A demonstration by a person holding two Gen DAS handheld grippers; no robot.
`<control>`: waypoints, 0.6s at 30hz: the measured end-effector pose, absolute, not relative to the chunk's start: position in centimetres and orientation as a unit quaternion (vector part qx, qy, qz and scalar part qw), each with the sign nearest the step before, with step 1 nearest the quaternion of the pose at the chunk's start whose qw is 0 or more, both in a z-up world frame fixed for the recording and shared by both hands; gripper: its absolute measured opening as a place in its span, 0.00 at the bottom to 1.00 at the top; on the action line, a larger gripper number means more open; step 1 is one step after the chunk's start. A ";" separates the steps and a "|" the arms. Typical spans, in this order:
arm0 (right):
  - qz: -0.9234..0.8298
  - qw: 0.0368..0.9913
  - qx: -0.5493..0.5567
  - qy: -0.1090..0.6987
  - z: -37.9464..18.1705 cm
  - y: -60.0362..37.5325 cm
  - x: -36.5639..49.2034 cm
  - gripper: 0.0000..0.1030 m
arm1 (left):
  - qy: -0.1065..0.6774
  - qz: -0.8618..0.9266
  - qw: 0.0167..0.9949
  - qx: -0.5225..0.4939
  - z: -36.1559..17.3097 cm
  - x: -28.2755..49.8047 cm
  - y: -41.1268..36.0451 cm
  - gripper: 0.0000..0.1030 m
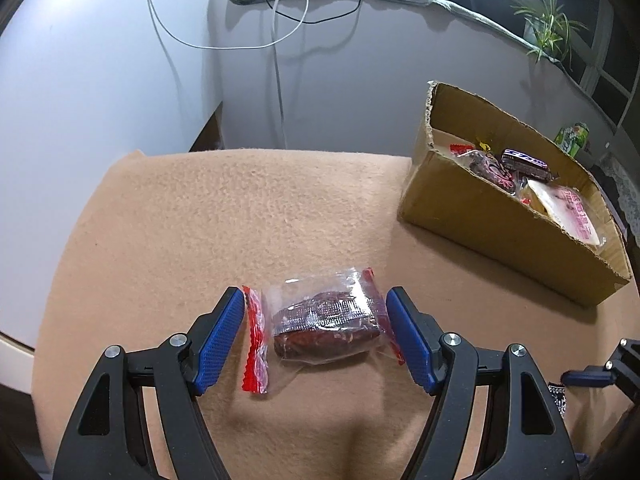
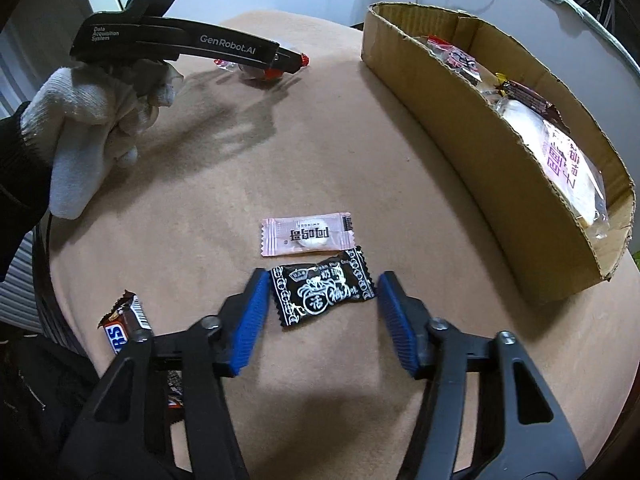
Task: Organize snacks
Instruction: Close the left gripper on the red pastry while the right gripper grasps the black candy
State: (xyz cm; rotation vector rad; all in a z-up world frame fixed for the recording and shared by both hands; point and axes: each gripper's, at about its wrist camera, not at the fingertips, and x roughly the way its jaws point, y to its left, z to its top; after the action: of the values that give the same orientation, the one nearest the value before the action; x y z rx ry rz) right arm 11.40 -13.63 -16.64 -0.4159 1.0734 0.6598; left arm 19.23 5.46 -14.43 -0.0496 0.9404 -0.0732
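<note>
Tan felt covers the surface (image 1: 240, 208), and both tools sit low over it, each framing a snack of its own. The left tool (image 1: 316, 320) is spread wide around a clear pack (image 1: 324, 320) of dark red dried fruit with red crimped ends; the blue pads (image 1: 218, 340) stand just beside the wrapper ends on either side, and I cannot tell whether the right-hand pad already brushes the plastic. The right tool (image 2: 322, 312) is likewise wide open, straddling a black candy (image 2: 322, 292) that lies flat between its pads, apart from both. A pink candy (image 2: 308, 234) lies just beyond the black one, their edges nearly touching, and a Snickers bar (image 2: 124, 320) waits near the surface's edge to the left. The cardboard box (image 2: 480, 168) stands off to the right with several snacks already inside, so the sorting looks partly done, with at least four pieces outstanding. The step in hand seems to be the grasp itself, both sides lined up and not yet closed. Next, each tool needs to close squarely on its wrapper, low enough to catch the thin packet without pinching the felt, then lift and carry it over the box wall. The black candy is thin and slick and may slide out; the pink one close by could get nudged.
</note>
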 end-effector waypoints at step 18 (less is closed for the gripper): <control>0.294 0.792 -0.160 0.510 -15.9 -15.9 12.0 0.11 | 0.447 -0.038 0.893 -0.027 -14.2 18.1 5.8 0.55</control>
State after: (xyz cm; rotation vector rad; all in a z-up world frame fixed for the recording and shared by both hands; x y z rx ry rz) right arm 12.03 -15.93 -15.92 -0.3443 1.0975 0.6325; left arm 18.10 5.81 -14.16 -0.0566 0.9274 -0.0787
